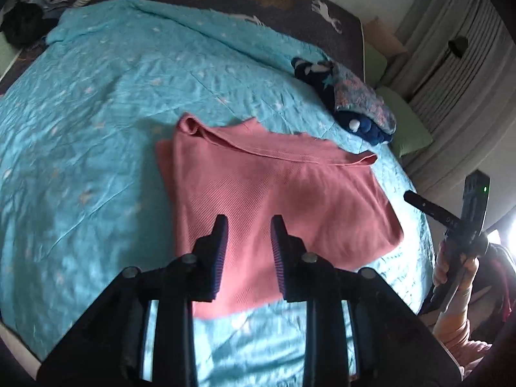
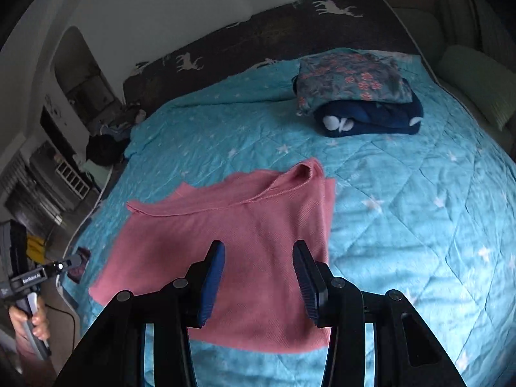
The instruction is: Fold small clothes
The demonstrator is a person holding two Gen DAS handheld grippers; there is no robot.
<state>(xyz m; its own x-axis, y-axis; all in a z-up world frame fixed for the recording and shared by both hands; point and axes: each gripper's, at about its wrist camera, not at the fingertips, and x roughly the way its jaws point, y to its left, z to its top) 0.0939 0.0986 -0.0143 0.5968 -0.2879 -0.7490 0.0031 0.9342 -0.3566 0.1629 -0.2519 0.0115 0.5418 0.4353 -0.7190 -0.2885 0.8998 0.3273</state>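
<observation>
A pink knit garment lies folded and flat on the turquoise star-patterned quilt. It also shows in the right wrist view, with its hem edge folded across the far side. My left gripper is open and empty, held above the garment's near part. My right gripper is open and empty, also above the garment's near part. Neither gripper touches the cloth.
A stack of folded clothes, a floral piece on a navy one, sits at the quilt's far corner, also seen in the left wrist view. A dark reindeer-patterned blanket covers the bed's far end. A clothes pile lies beyond the quilt.
</observation>
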